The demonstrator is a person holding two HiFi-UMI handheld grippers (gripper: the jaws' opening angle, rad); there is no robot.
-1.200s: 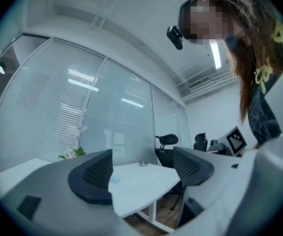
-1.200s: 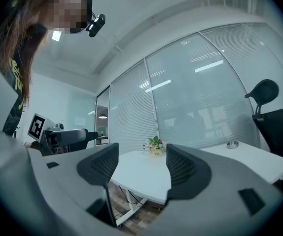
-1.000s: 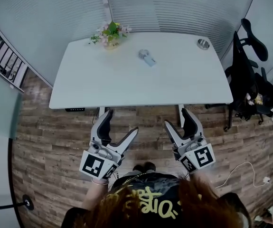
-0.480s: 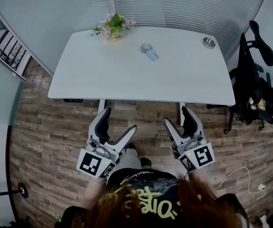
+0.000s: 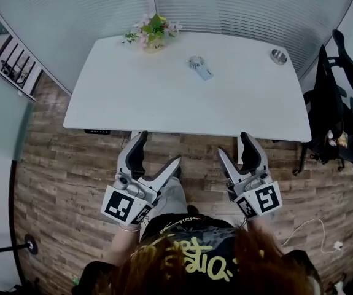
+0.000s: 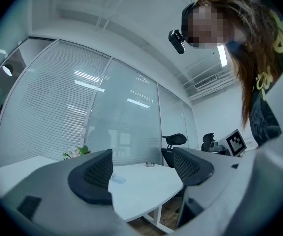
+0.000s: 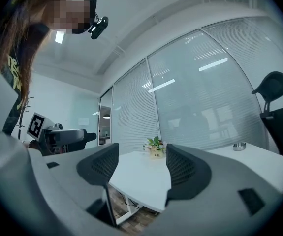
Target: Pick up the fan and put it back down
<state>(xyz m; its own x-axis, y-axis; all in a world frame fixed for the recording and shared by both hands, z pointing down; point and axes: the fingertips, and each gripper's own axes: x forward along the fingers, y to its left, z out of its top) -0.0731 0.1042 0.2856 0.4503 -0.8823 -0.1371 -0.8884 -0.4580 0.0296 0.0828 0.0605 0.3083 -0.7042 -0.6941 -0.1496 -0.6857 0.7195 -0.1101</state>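
Note:
A small white hand fan lies flat on the far half of the white table; in the left gripper view the fan shows as a pale shape between the jaws, far off. My left gripper and right gripper hang over the wooden floor on the near side of the table, well short of the fan. Both stand open with nothing between the jaws. In the right gripper view the right gripper points at the table's near edge.
A vase of flowers stands at the table's far left, and a small metal dish at its far right. Black office chairs crowd the right side. Glass walls with blinds close off the back. A white cable lies on the floor.
The person has stepped a little toward the table and to the left, so the table sits further right in the view. Both grippers stay open and keep their pose.

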